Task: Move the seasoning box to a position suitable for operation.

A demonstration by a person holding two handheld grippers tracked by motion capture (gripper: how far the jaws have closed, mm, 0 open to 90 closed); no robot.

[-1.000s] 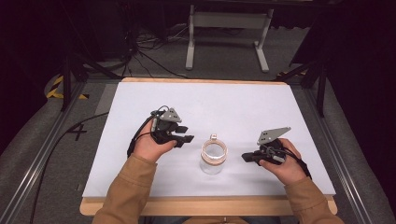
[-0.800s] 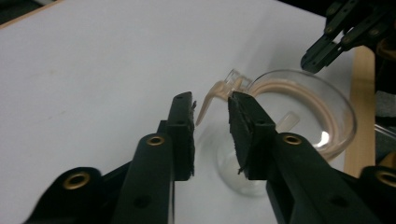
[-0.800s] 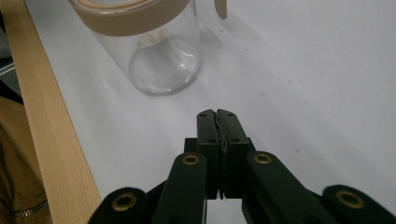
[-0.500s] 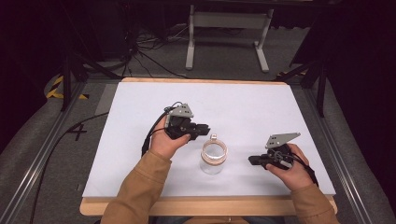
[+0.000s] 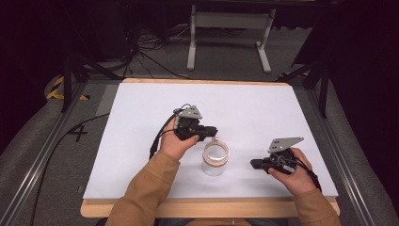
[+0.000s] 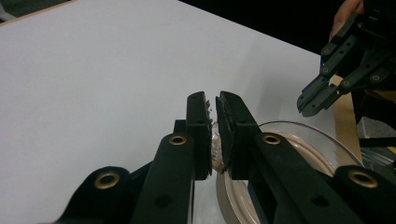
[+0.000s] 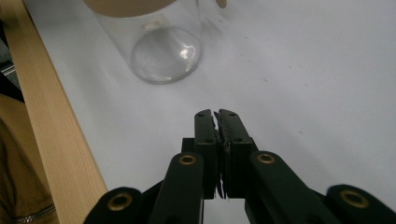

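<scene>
A clear glass jar (image 5: 215, 160) with a tan rim stands upright on the white desk (image 5: 141, 122), near its front wooden edge, between 2 hand-held grippers. The right gripper (image 5: 254, 164) rests on the desk just right of the jar and apart from it, its jaws pressed together on nothing. The left gripper (image 5: 214, 130) reaches in from the jar's left, at its far rim; its jaws have just been closing and now pinch a small clear tab (image 6: 214, 140) on that rim. Beyond the jar, the desk runs to its far edge.
</scene>
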